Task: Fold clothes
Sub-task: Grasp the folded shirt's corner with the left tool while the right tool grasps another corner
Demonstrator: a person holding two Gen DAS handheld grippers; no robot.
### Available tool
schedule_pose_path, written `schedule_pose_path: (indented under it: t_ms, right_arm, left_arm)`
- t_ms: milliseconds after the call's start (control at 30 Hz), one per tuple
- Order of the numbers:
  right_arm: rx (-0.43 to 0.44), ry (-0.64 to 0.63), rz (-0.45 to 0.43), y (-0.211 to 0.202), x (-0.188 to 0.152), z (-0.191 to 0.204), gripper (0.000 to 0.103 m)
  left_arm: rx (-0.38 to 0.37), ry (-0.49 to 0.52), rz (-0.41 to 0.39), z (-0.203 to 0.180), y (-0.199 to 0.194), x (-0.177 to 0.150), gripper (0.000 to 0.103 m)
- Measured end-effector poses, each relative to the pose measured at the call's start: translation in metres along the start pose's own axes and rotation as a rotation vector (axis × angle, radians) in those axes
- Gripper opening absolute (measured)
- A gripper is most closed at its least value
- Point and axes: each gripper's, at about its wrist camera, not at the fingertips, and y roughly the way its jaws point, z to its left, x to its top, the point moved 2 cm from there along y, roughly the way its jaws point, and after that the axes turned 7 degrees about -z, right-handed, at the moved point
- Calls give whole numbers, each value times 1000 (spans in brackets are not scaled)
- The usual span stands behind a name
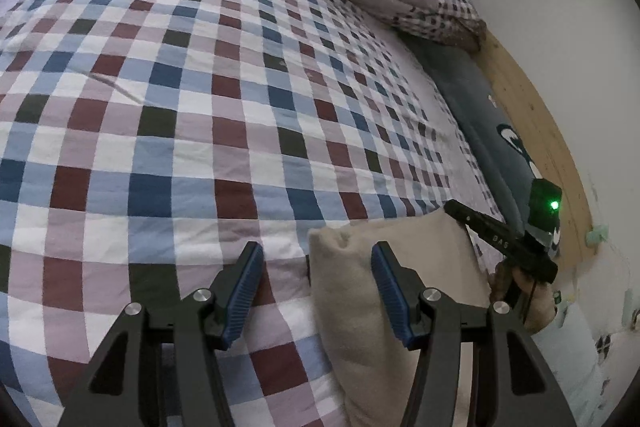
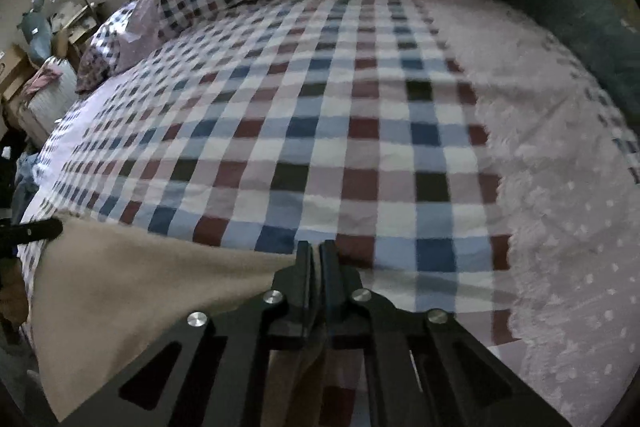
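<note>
The beige garment (image 1: 360, 307) lies on the checked bedspread (image 1: 200, 107) at the lower edge of both views, lower right of centre in the left wrist view and lower left in the right wrist view; we see a rounded, doubled-looking corner at its upper left in the left wrist view, which we judge to be one fold already made, though the rest of the cloth runs out of frame and we cannot tell its full shape; we judge the task to be in an early or middle stage, with at least one further fold and the smoothing of the cloth left to do. The left gripper (image 1: 316, 291) stands at a middling width, its blue pads (image 1: 390, 287) apart; the right-hand pad overlaps the garment's edge in the picture, the other stands over bare bedspread, and neither presses the cloth, so we read it as holding nothing. The right gripper (image 2: 316, 259) has its jaws drawn together at the lower centre of its own view, with a thin edge of the beige cloth pinched between them; in the left wrist view we see the same tool at the right edge, its tip at the garment's far corner; we judge this pinch to be the hold for the next fold.
</note>
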Motion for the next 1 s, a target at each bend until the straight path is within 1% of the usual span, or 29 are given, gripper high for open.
schedule_pose_path:
  t_ms: [167,333,400,467,533,600,633,767,900,1000]
  right_arm:
    - [-52,-27,7,9,4,6,3]
    - [-82,14,-20,1,-4,2,8]
    - [-101,28,-48,-10,-6,1,17]
    - [-122,29,-86,-26,-7,3,19]
    - [-115,32,-124,-44,-10,7,20]
    - [-100,33,-154,-61,-13,14,27]
    - [-90,31,-164,-66,-13,19,28]
    - [-41,32,-191,-89,-22,33,29]
    - [-20,22,-212,-113,-35,55,31]
    - [-12,0,-219,-123,-44,75,32]
  left_arm:
    - [-13,-5,-1,4,-2,-3,60]
    - [-73,-6,15,4,0,-9,60]
    - [-83,0,24,3,4,-11,60]
    - [-111,-18,27,4,8,-11,60]
    - [-146,-41,35,5,10,-11,60]
    - [-176,-46,53,2,13,-13,60]
    - [-187,-43,66,0,13,-14,60]
    - [-208,-46,91,-3,12,-16,60]
    - [-236,-37,122,-7,7,-18,60]
    - [-230,-29,123,-9,7,-17,60]
